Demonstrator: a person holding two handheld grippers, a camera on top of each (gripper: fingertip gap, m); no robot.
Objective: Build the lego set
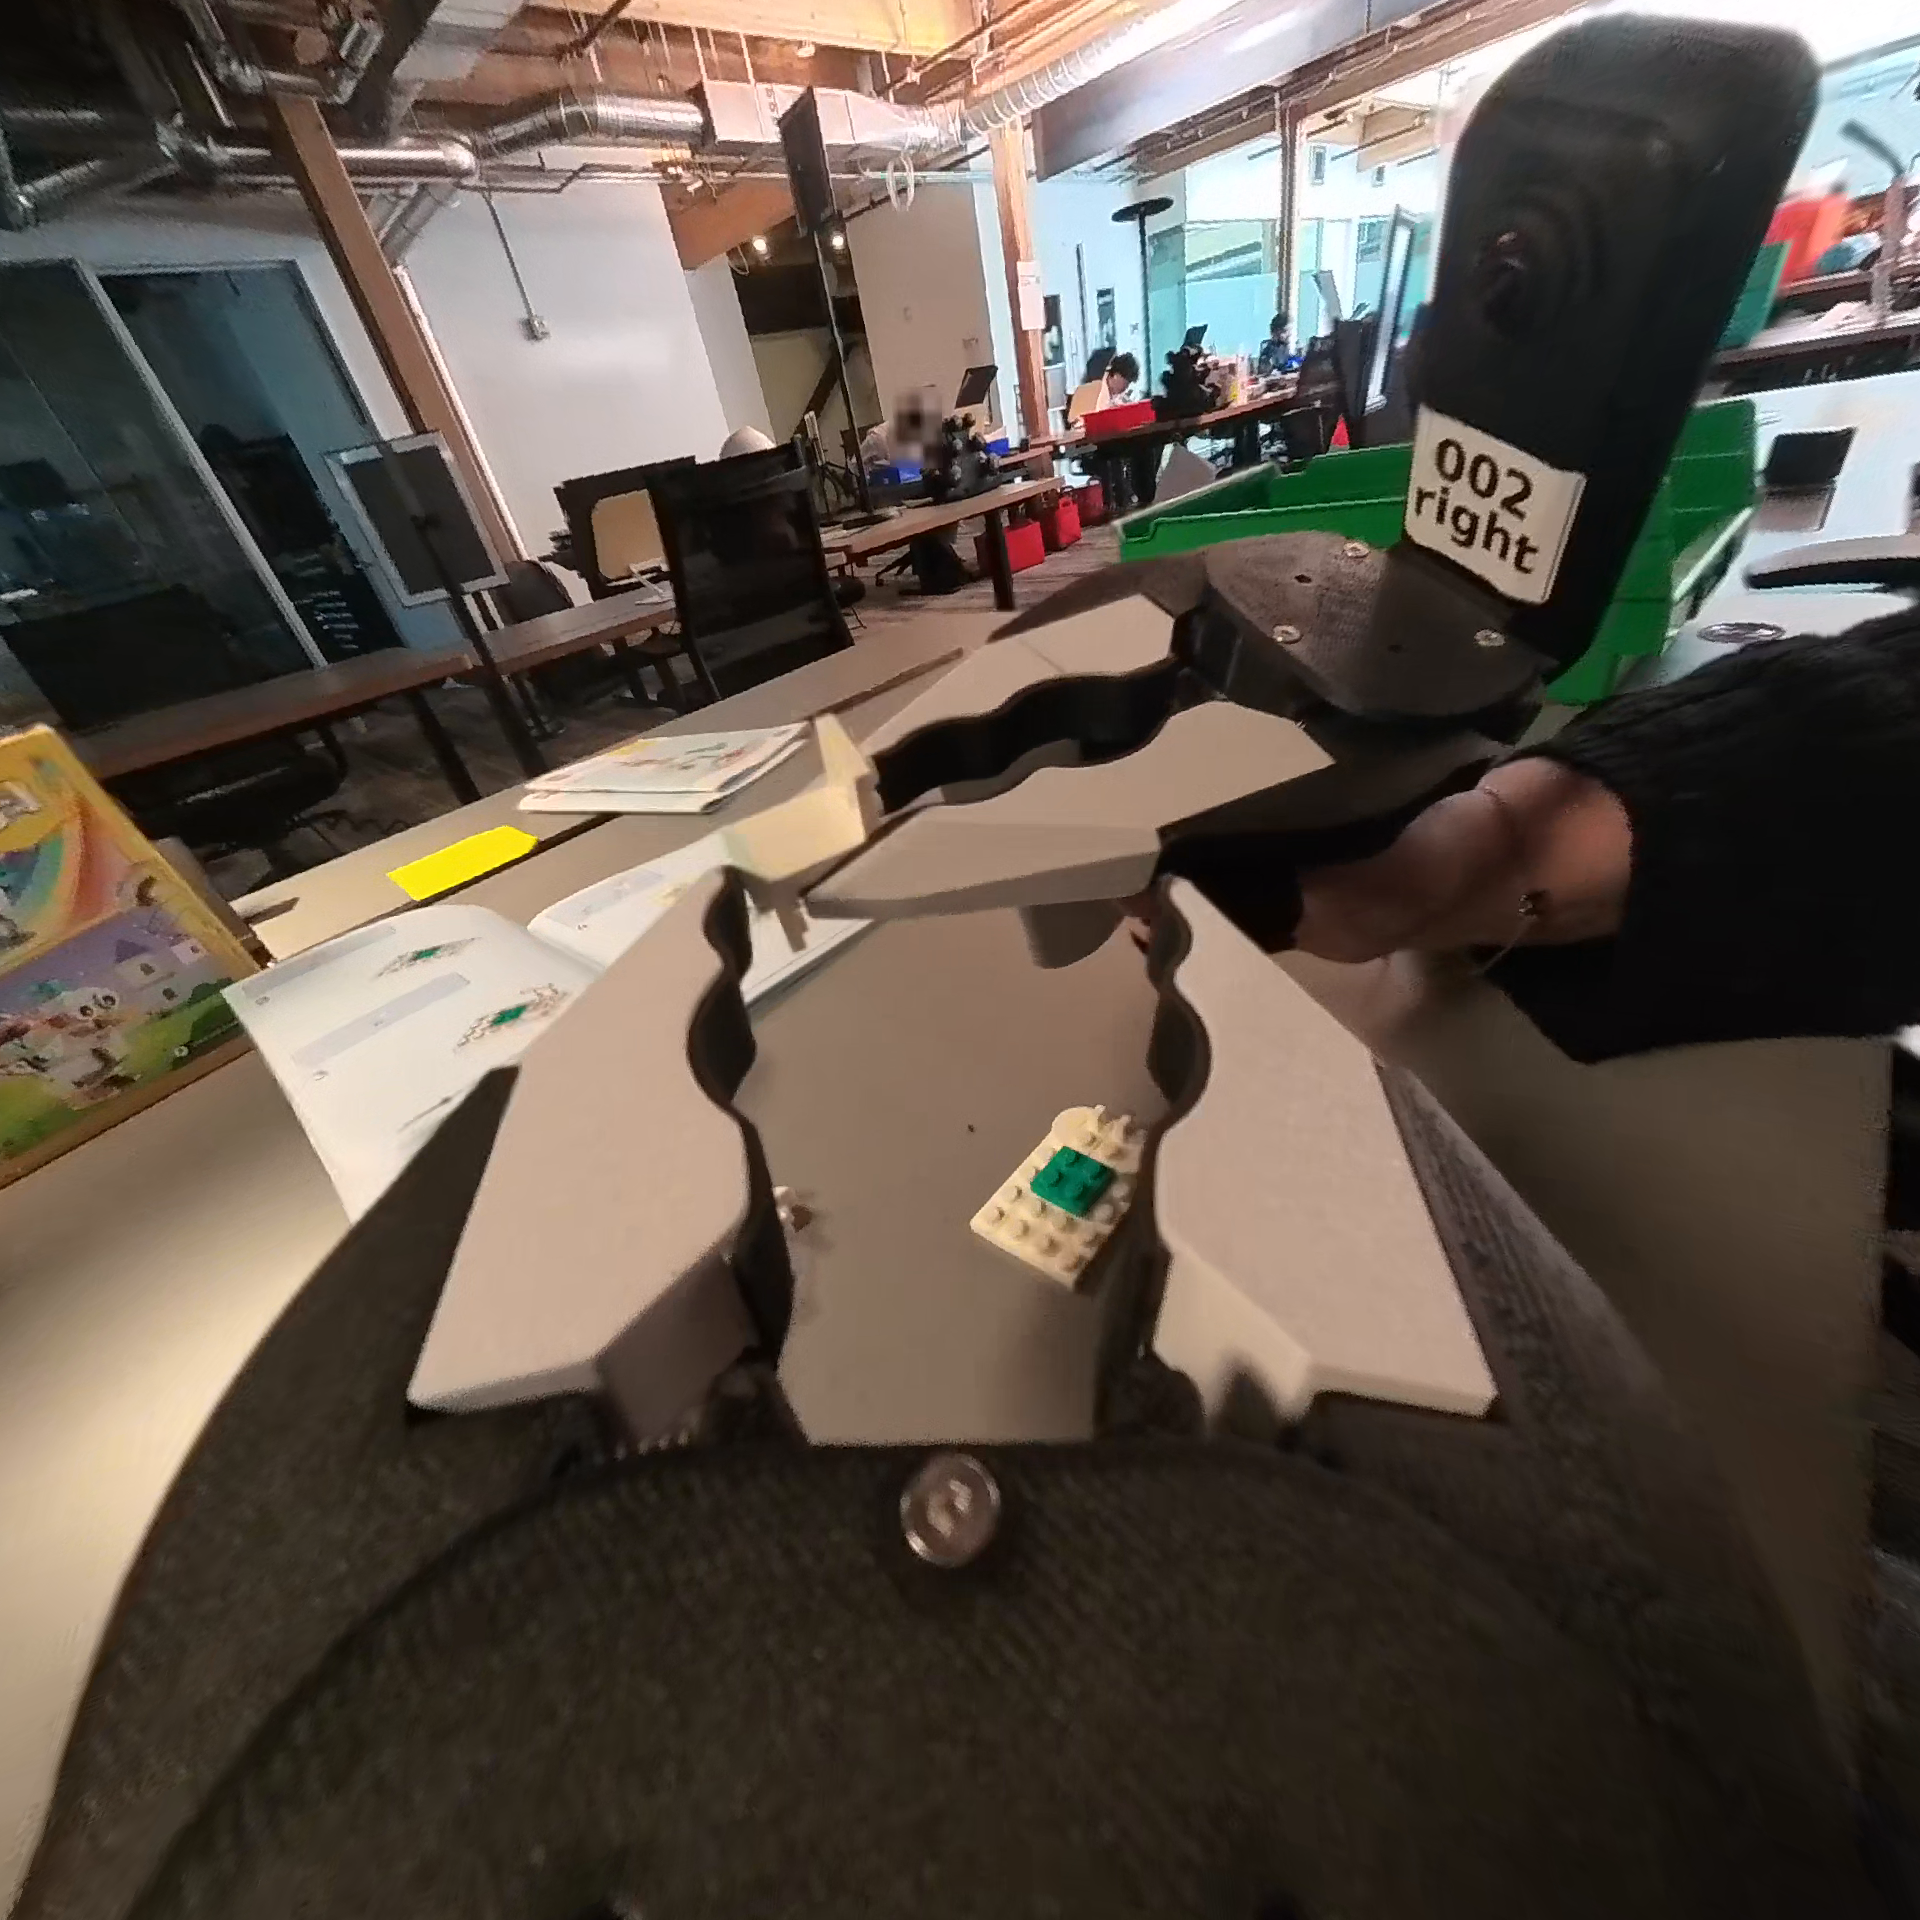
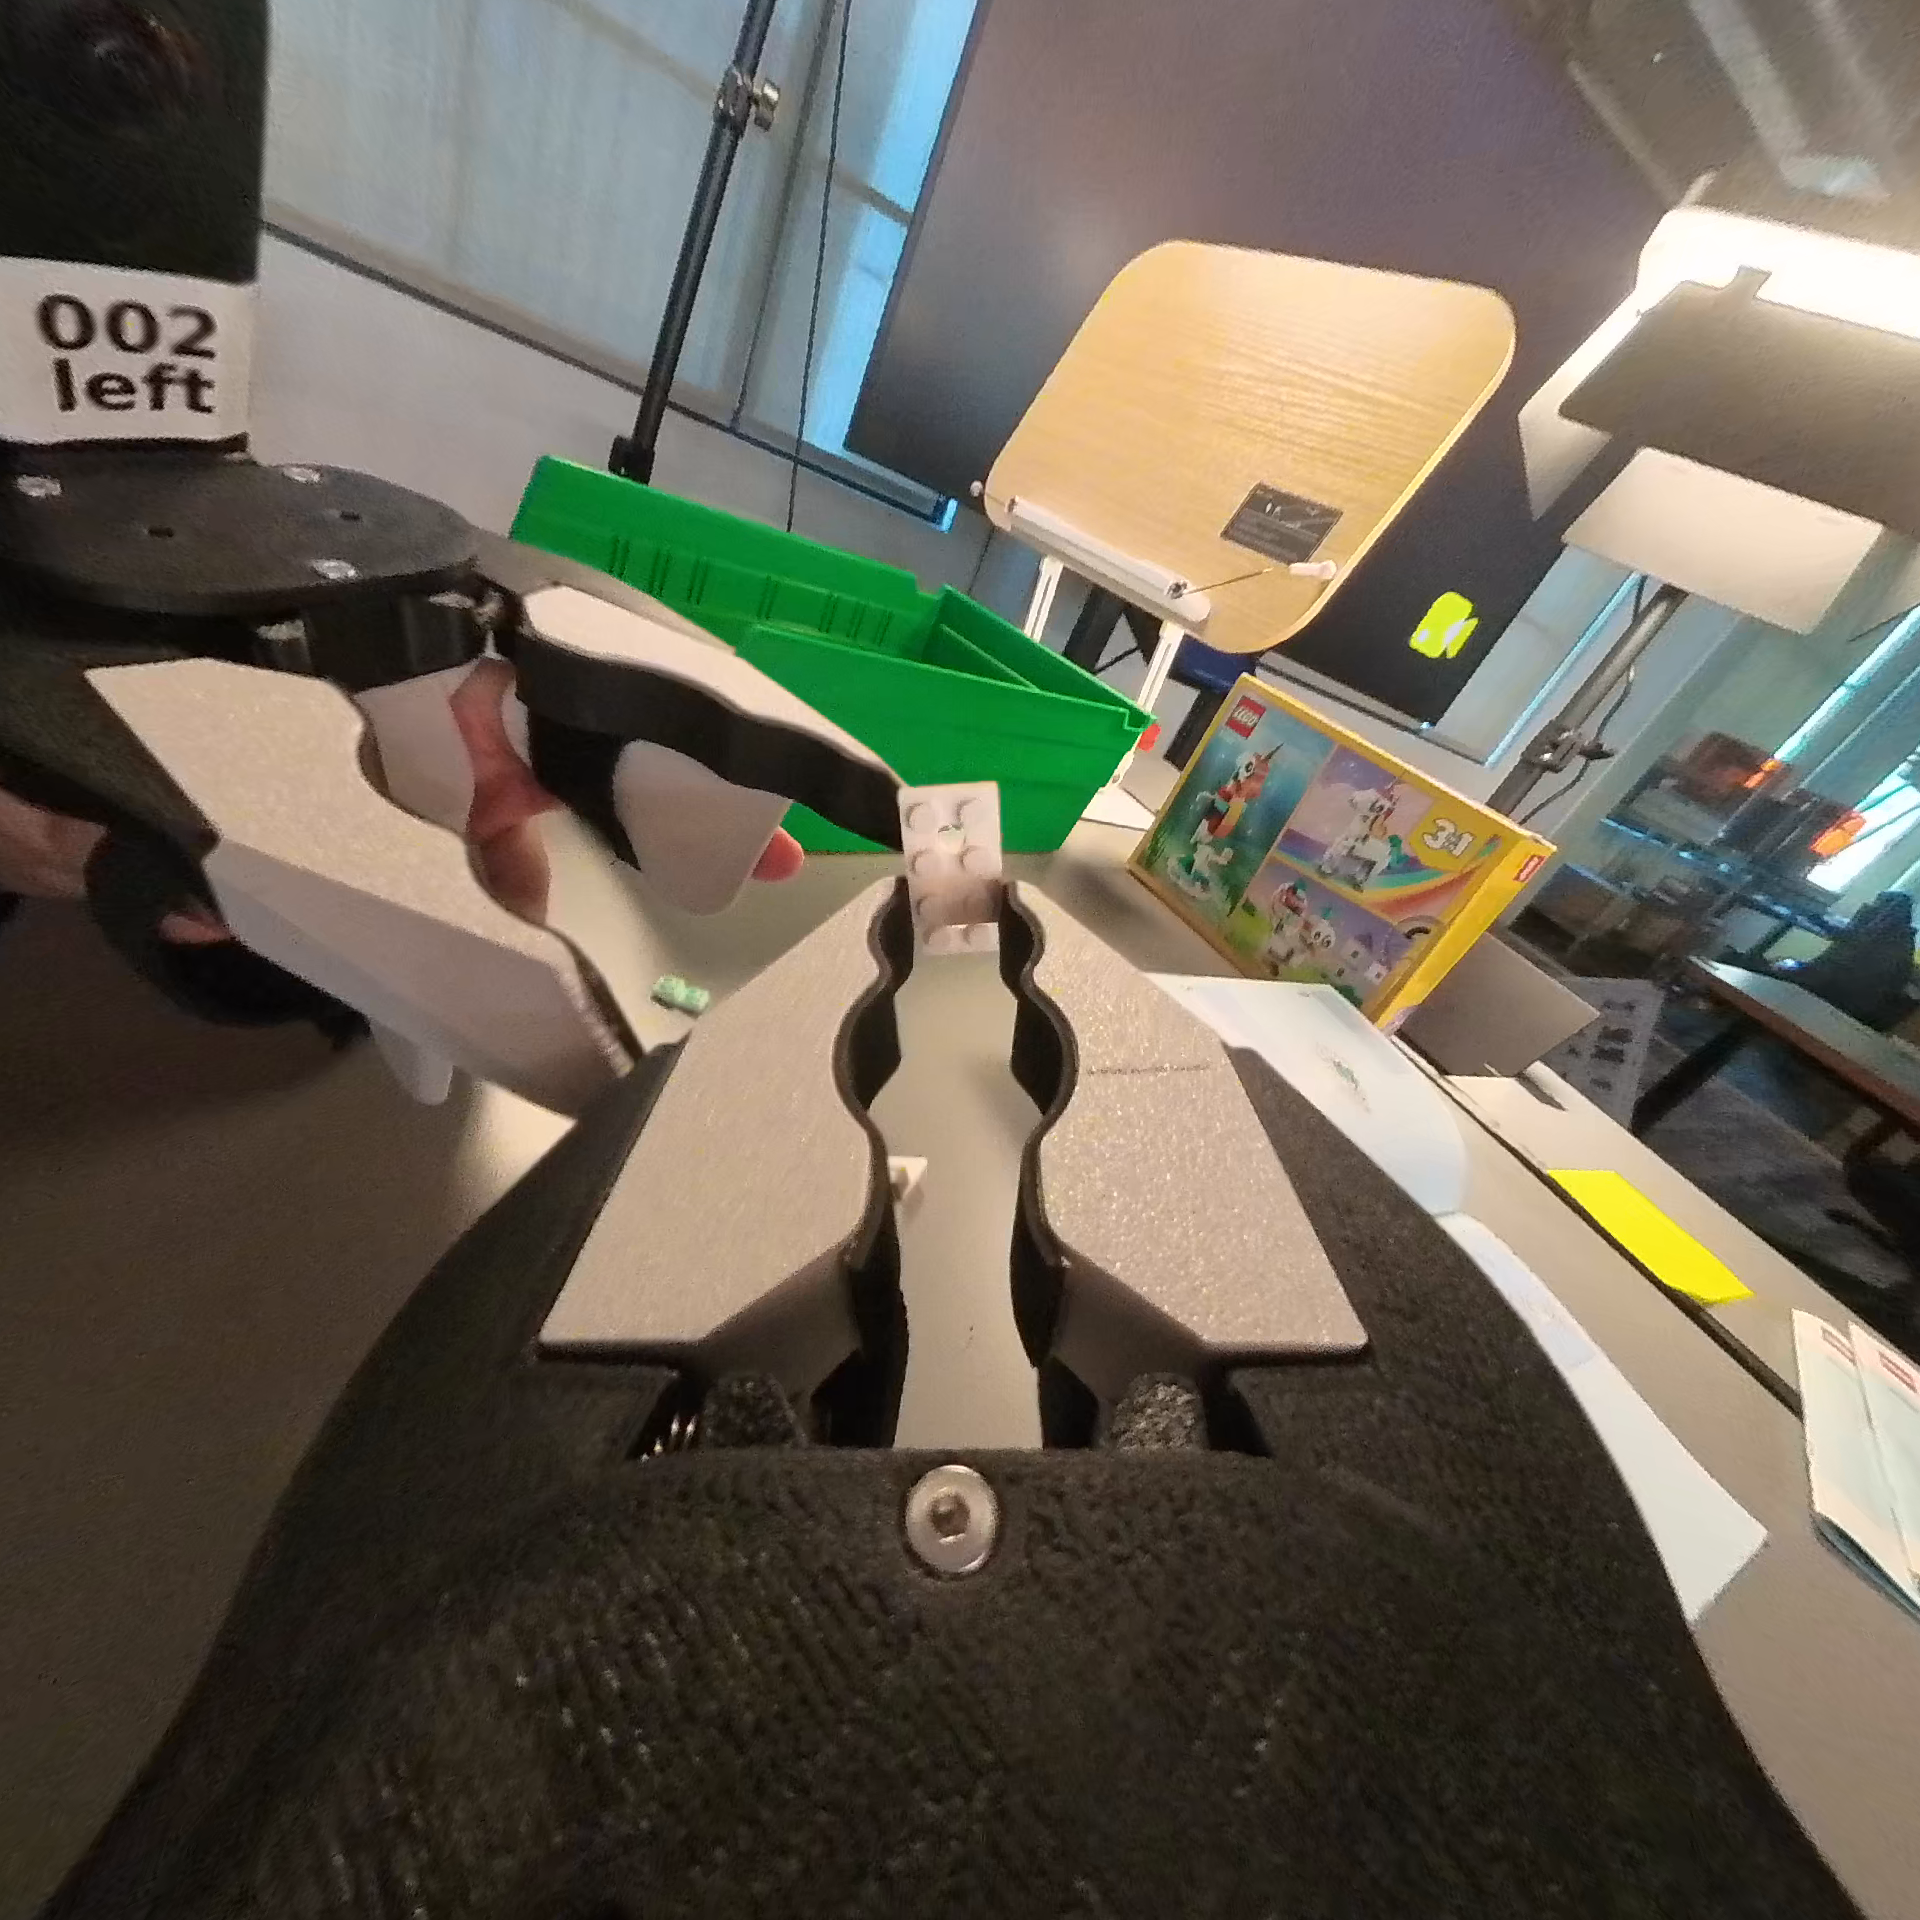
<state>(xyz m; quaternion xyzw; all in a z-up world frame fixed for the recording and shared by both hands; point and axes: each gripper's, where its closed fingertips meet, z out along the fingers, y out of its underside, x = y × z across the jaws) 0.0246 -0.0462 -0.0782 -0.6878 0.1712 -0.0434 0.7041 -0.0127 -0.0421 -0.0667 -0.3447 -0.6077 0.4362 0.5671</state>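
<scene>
Between right gripper (image 2: pixel 951 894) jaws: studded white plate (image 2: pixel 951 868).

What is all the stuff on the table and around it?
White lego plate: one, white, pinched at the right tool's tips, above the table.
Lego assembly: one, white with a green plate on top, on the table between the left tool's fingers.
Small green piece: one, light green, on the table.
Instruction booklet: one, white, open on the table.
Lego box: one, yellow, at the table edge.
Green bins: two, green, at the far side.
Yellow note: one, yellow, flat on the table.
Wooden stand: one, tan, behind the bins.
Left tool: one, grey and black, open.
Right tool: one, shut on the plate.
</scene>
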